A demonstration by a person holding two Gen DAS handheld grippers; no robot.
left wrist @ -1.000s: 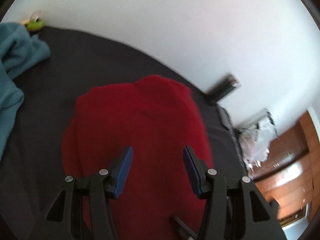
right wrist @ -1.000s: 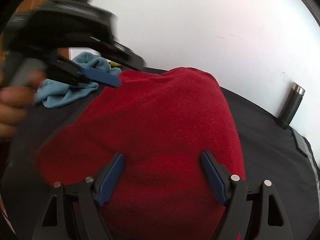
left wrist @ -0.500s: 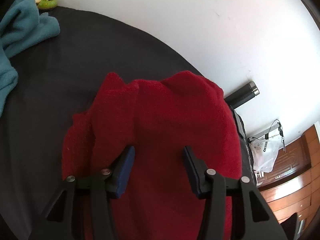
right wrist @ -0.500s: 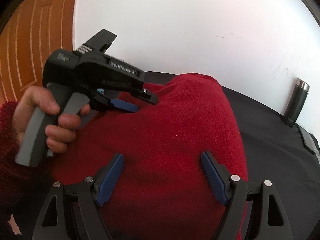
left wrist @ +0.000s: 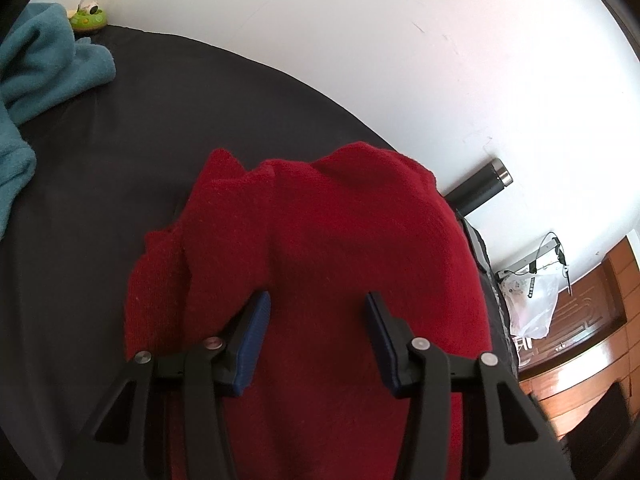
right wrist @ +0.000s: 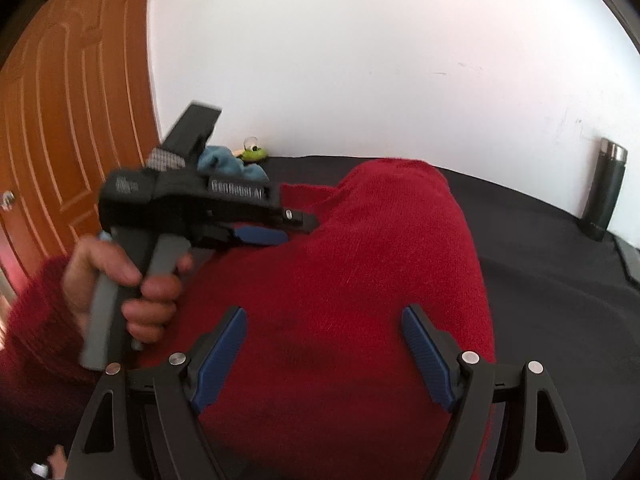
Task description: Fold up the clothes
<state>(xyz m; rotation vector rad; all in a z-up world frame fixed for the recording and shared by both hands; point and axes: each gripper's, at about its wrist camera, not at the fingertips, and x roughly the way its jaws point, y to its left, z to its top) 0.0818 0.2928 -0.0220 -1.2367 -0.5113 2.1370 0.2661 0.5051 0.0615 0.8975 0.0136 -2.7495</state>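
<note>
Left wrist view: the left gripper [left wrist: 318,312] has its jaws spread wide above a red sweater [left wrist: 320,248] filling the frame's centre on a black surface [left wrist: 100,152], gripping nothing. A teal garment [left wrist: 36,64] lies upper left; a dark flask [left wrist: 480,188] stands at right.

Right wrist view: the right gripper [right wrist: 324,332] is likewise wide apart over the sweater, empty. At left, a hand [right wrist: 120,276] holds the other gripper, whose blue pad [right wrist: 260,236] touches the sweater's edge.
</note>
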